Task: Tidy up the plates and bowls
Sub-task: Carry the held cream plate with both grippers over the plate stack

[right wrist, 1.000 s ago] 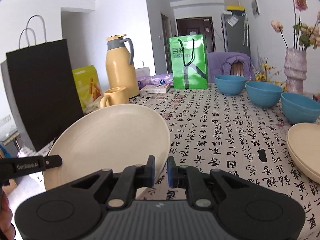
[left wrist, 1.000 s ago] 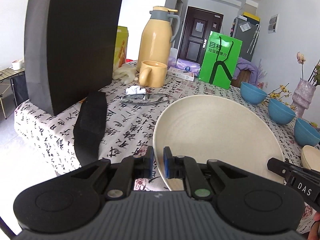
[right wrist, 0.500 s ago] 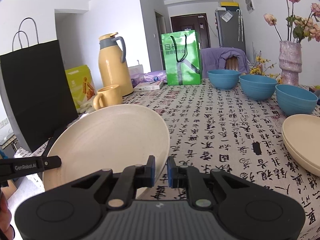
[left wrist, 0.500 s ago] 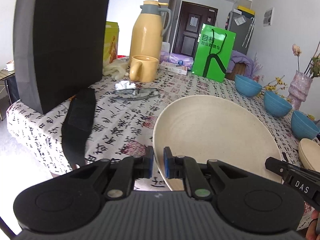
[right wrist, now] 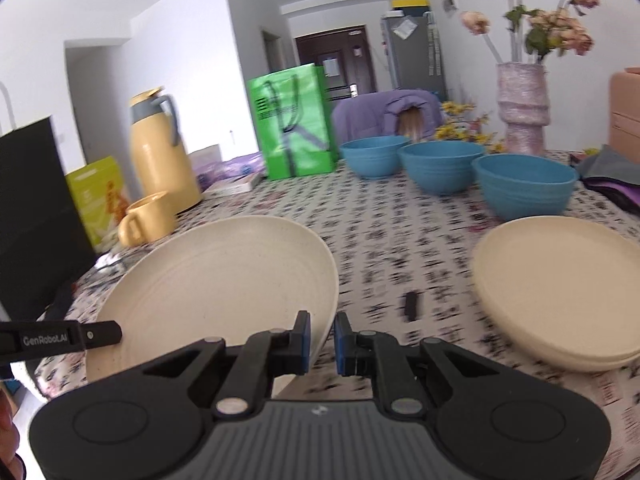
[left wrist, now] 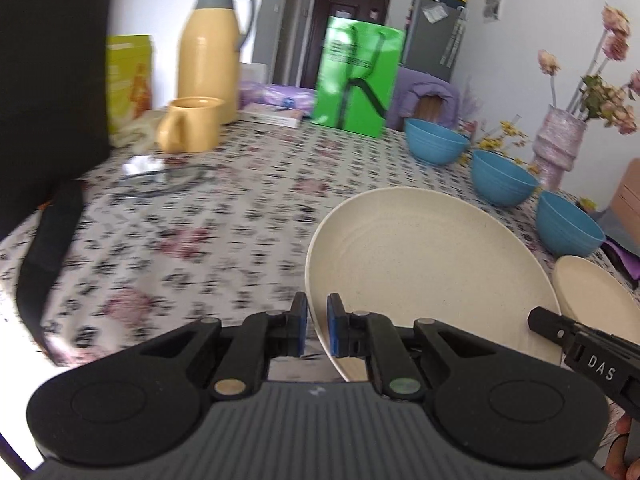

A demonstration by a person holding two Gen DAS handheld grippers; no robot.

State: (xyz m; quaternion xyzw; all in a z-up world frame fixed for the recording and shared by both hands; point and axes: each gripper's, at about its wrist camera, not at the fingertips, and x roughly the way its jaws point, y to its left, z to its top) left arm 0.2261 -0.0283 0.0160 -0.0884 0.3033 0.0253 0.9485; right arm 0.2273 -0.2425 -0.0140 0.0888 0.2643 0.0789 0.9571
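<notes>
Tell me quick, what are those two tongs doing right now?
Left tongs: closed on the cream plate's rim.
Right tongs: closed on the same plate's opposite rim.

Bright daylight, fisheye warp at edges, motion blur on tablecloth [left wrist: 200, 240] & bkgd.

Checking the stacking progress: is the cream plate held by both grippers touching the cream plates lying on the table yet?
Apart. In the right wrist view the held plate ends well left of the plate stack, with patterned tablecloth showing between them.
</notes>
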